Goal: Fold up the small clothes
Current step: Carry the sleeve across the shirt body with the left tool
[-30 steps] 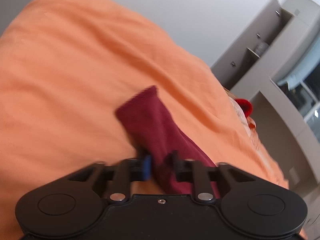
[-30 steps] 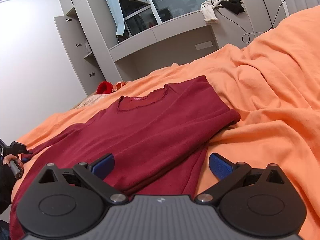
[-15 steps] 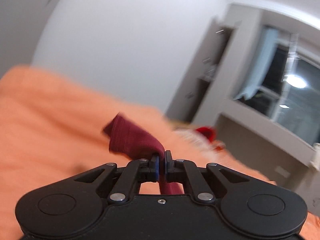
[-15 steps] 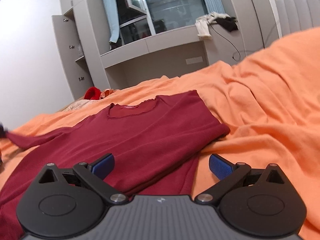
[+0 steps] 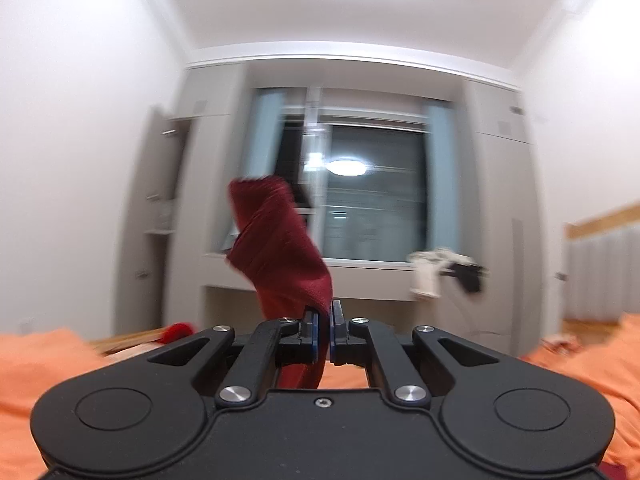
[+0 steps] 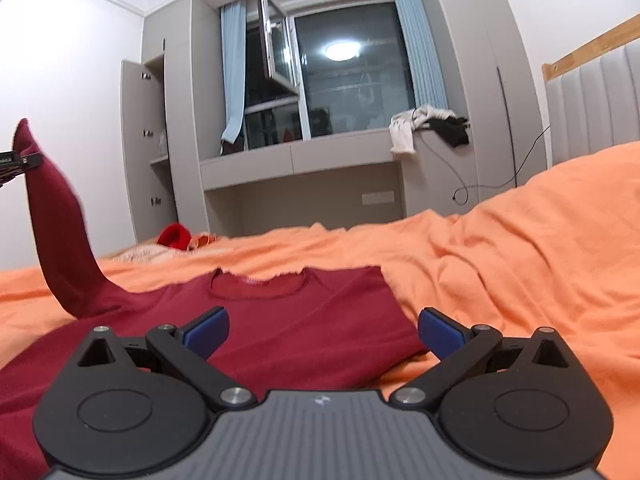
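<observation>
A dark red long-sleeved top (image 6: 304, 320) lies flat on the orange bedspread (image 6: 520, 248), collar toward the window. Its left sleeve (image 6: 60, 232) is lifted high off the bed. My left gripper (image 5: 324, 320) is shut on that sleeve near the cuff (image 5: 276, 240), which stands up above the fingers in the left wrist view; its tip (image 6: 20, 158) shows at the left edge of the right wrist view. My right gripper (image 6: 322, 330) stands open just above the top's body, nothing between its blue pads (image 6: 206, 330).
A grey window bench (image 6: 300, 164) with white and black clothes (image 6: 428, 124) and a cable stands beyond the bed. A red item (image 6: 174, 236) lies at the far bed edge. Open grey cabinet (image 6: 148, 152) at left, padded headboard (image 6: 592, 108) at right.
The left gripper closed on the sleeve, then rose and swung level, pulling the sleeve up off the bed. The right gripper stayed open and tilted up slightly over the top.
</observation>
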Available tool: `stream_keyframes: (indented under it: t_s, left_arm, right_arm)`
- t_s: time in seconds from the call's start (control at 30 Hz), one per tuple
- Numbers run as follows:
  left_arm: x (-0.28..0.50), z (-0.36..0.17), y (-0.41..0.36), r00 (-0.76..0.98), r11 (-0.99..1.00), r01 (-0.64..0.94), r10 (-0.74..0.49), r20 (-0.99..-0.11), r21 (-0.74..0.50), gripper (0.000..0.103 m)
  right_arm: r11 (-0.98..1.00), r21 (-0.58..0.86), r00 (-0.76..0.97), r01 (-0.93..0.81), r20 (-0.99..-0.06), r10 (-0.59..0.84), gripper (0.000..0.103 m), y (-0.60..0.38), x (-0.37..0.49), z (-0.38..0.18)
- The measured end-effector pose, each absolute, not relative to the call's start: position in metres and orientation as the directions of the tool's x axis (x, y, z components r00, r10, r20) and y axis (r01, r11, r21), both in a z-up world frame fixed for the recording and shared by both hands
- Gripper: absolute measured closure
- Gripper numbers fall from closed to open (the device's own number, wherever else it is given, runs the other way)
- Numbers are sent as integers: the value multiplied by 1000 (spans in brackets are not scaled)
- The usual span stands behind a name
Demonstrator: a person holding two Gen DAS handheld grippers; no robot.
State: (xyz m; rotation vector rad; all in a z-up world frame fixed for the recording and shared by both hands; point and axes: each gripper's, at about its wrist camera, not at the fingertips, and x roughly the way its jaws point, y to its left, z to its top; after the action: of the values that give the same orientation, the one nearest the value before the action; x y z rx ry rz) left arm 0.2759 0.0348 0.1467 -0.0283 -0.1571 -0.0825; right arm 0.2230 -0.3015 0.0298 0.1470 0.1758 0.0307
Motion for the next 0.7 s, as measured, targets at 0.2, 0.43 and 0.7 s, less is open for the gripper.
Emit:
stream_keyframes:
  t_s: [0.2, 0.43, 0.7]
  left_arm:
    - [266, 113, -58, 955, 951, 277, -288, 71, 139, 99]
    - [278, 42, -123, 889, 828, 456, -445, -111, 326, 98]
    - [267, -2, -134, 822, 732, 570, -511, -253, 374, 98]
  right_arm:
    - [988, 153, 991, 1, -134, 20, 0, -310, 217, 35]
    - [988, 153, 991, 18, -135, 3, 0, -324, 219, 36]
    - [986, 154, 983, 71, -176, -43, 0, -335, 226, 29]
